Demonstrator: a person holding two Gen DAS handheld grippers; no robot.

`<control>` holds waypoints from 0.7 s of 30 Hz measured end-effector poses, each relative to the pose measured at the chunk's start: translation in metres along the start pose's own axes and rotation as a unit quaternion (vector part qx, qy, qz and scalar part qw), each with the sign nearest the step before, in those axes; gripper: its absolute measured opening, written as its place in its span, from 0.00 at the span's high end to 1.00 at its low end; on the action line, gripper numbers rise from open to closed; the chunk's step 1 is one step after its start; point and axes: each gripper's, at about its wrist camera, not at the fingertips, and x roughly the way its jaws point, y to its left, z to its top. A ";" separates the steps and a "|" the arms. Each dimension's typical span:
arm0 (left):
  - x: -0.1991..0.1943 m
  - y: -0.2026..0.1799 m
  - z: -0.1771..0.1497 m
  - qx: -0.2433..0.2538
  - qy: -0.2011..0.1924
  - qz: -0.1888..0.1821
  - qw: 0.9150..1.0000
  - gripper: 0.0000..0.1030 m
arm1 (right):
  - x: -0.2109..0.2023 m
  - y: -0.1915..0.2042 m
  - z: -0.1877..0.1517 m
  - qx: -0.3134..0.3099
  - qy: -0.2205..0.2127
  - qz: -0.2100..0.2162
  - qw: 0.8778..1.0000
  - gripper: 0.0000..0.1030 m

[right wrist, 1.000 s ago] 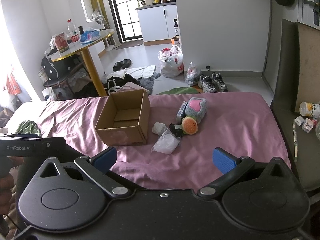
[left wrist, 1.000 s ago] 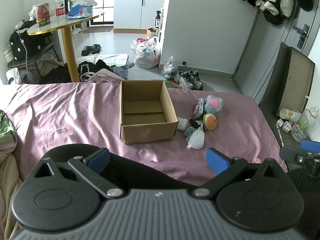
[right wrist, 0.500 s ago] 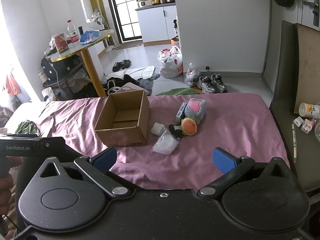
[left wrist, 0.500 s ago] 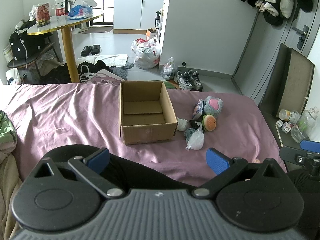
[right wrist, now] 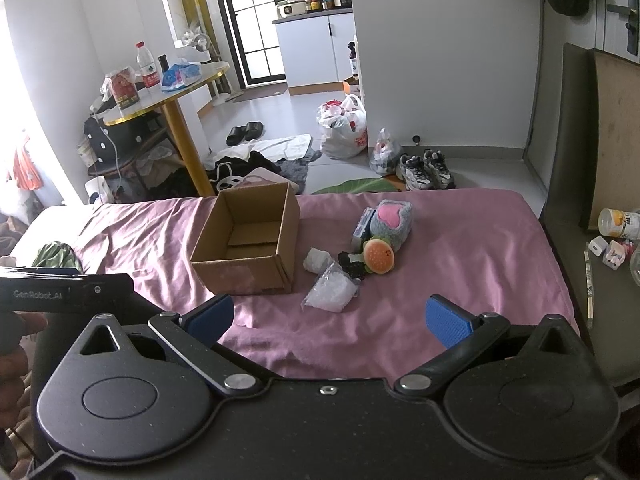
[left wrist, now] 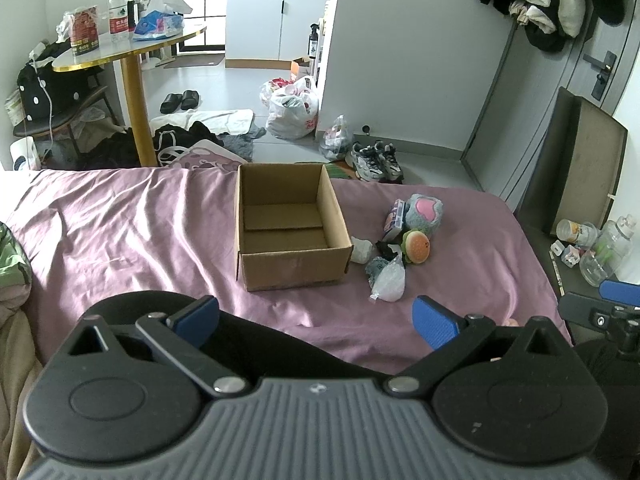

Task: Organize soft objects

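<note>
With both the left gripper (left wrist: 315, 316) and the right gripper (right wrist: 329, 315) spread wide and empty, we judge the burger plush (right wrist: 378, 255) beside the box (right wrist: 250, 256) light, squashy, best pinched across its middle.

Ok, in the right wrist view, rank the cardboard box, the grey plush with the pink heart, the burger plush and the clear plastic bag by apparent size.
1. cardboard box, clearly largest.
2. grey plush with the pink heart and clear plastic bag: they look alike, and the bag lies nearer the camera, so I won't rank them.
3. burger plush, smallest.
</note>
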 end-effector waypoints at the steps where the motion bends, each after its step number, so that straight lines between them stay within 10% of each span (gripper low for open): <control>1: 0.000 0.000 0.000 0.000 0.000 0.000 1.000 0.01 | 0.000 0.000 0.000 0.000 0.000 0.000 1.000 0.00; 21: 0.053 -0.012 0.011 -0.004 0.023 -0.014 1.000 0.01 | 0.029 -0.019 0.005 0.020 -0.001 0.013 1.000 0.00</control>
